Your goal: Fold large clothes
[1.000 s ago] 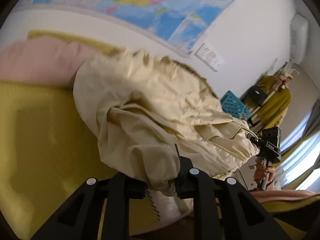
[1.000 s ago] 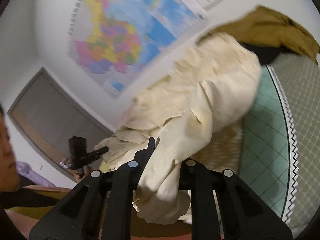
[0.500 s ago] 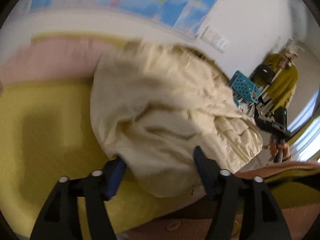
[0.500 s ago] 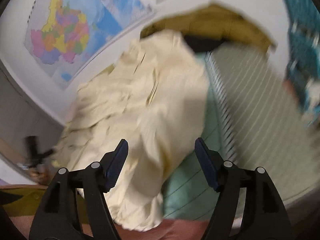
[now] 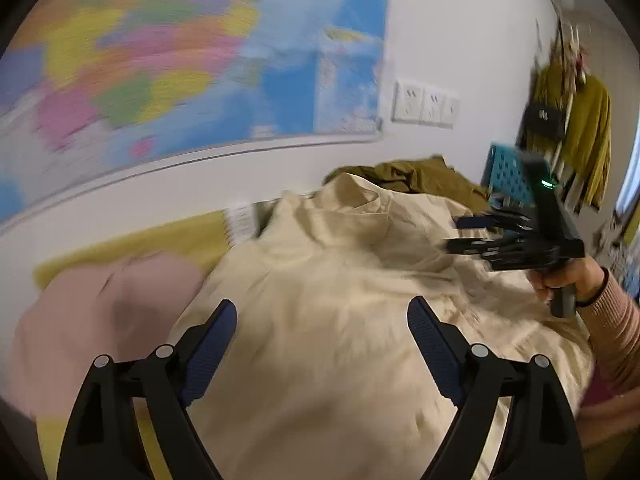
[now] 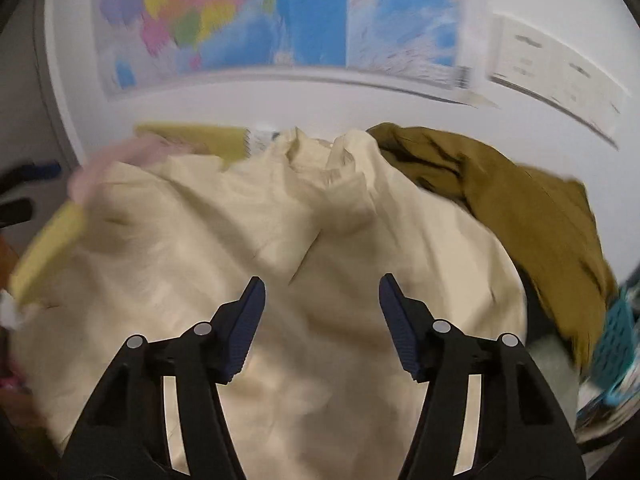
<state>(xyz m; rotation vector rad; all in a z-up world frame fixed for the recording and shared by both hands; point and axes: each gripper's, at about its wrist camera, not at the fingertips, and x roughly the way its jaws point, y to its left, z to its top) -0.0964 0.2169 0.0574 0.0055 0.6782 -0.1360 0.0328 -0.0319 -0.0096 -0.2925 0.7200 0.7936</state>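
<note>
A large cream jacket [image 5: 340, 320] lies spread on the bed, collar toward the wall; it also shows in the right wrist view [image 6: 280, 240]. My left gripper [image 5: 322, 320] is open and empty, hovering above the jacket's middle. My right gripper [image 6: 322, 292] is open and empty above the same jacket, and it also shows in the left wrist view [image 5: 476, 236] at the right, held by a hand over the jacket's right side.
A pink pillow [image 5: 92, 320] lies to the left on the yellow bed cover [image 5: 160, 240]. An olive garment [image 6: 520, 208] is piled at the right by the wall. A teal basket [image 5: 508, 176] and hanging clothes [image 5: 580, 120] stand beyond. A map [image 5: 180, 60] covers the wall.
Both grippers were shut on the cream jacket a second ago, then opened and let it drop. The jacket now lies on the bed and both grippers have drawn back above it.
</note>
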